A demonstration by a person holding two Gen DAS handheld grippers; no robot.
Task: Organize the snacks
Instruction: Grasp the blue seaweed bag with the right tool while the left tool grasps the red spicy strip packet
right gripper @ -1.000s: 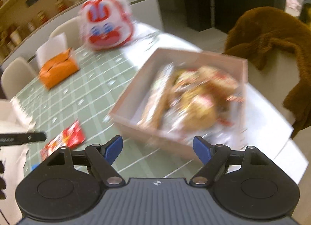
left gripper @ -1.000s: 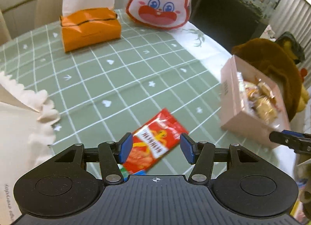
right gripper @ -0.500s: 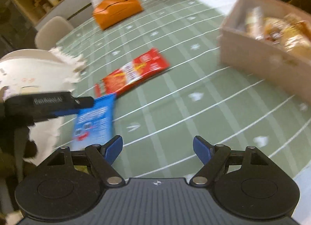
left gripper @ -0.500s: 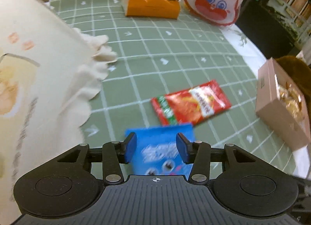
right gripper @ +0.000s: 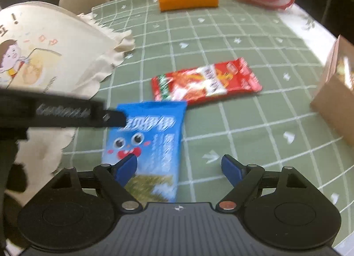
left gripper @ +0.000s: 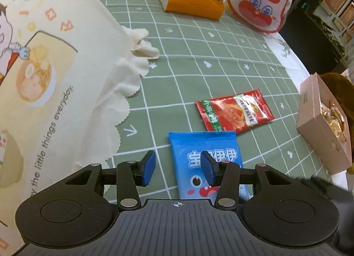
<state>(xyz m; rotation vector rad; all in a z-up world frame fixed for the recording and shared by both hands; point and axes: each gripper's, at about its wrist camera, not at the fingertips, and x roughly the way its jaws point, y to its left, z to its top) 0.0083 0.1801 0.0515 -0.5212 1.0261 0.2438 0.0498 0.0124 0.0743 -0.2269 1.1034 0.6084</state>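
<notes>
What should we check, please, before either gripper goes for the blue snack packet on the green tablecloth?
1. Blue packet lies flat and free on the tablecloth: ok.
2. Left gripper has nothing between its pads: ok, though its right pad sits over the packet's left part.
3. Right gripper is empty: ok, its jaws are opening, with the packet's right part and bare cloth between them.
4. The two grippers keep apart: cannot tell; the left one crosses the packet's top in the right wrist view.
5. Red packet is apart from the blue one: not ok, their edges meet or overlap.
6. Room in the pink box: cannot tell.
</notes>
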